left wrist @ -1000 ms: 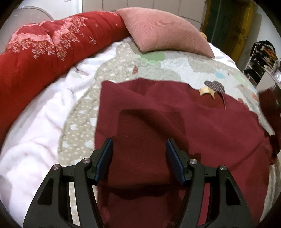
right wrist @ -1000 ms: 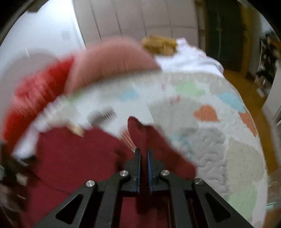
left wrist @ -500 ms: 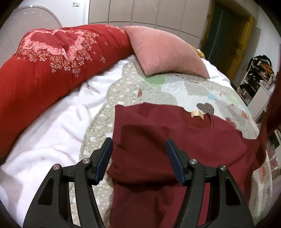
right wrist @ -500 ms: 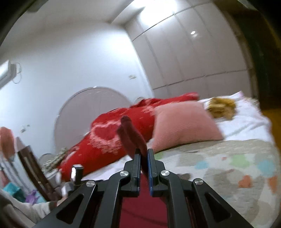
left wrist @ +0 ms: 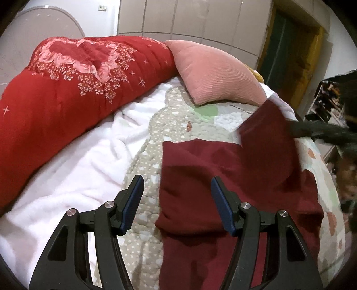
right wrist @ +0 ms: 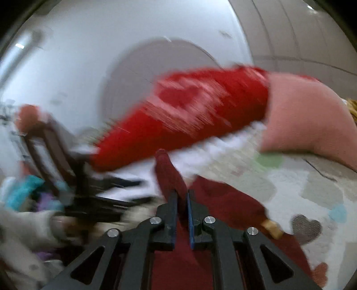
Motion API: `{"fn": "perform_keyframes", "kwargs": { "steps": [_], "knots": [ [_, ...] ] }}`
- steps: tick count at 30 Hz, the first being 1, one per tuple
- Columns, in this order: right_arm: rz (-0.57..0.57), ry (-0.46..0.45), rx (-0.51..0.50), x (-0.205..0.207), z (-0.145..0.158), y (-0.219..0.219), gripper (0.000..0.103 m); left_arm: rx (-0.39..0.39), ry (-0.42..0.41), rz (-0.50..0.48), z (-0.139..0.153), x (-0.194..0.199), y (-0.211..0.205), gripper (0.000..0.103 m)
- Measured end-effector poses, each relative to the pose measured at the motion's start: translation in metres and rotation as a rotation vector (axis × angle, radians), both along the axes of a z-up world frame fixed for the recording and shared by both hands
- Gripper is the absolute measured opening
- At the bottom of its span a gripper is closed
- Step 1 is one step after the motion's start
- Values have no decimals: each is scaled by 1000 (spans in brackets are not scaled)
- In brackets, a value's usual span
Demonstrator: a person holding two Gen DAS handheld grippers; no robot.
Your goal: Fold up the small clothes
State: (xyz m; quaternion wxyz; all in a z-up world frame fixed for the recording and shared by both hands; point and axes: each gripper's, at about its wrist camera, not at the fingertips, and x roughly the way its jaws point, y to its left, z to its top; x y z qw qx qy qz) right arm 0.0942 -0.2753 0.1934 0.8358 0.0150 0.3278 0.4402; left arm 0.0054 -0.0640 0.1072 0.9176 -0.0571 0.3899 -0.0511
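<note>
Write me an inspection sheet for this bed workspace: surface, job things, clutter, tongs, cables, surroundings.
Surface: patterned quilt on the bed, white blanket beside it.
Job's things: maroon garment spread on the quilt; its sleeve is lifted off the bed.
Clutter: red duvet and pink pillow at the far side.
Tongs: left tongs open, empty, above the garment's edge; right tongs shut on the sleeve.
Cables: nothing seen.
Surroundings: wardrobe doors, doorway, shelves; right view too blurred for detail.
</note>
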Motion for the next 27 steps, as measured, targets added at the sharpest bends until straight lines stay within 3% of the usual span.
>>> {"fn": "perform_keyframes", "kwargs": {
  "steps": [2, 3, 4, 7, 10, 15, 19, 24, 27],
  "knots": [
    [-113, 38, -89, 21, -20, 3, 20, -13, 12, -3, -2, 3, 2, 62],
    [-170, 60, -97, 28, -28, -2, 33, -24, 15, -9, -3, 4, 3, 62],
    [-219, 81, -82, 29, -33, -9, 37, -33, 15, -14, -4, 5, 3, 62],
    [-293, 119, -30, 15, -33, -39, 38, -57, 12, -45, -8, 14, -1, 62],
    [-332, 90, -42, -17, -35, -66, 45, -64, 39, -44, -17, 31, -4, 62],
    [-369, 40, -72, -63, -43, -85, 46, -116, 100, -23, -31, 56, -7, 62],
    [-315, -19, -98, -75, -52, -41, 46, -142, 106, -1, -33, 54, -5, 62],
    [-275, -26, -188, -48, -73, 39, 41, 50, 156, 27, -50, 50, -9, 62],
    [-255, -9, -217, -28, -85, 72, 37, 58, 187, 59, -64, 48, 4, 62]
  ]
}}
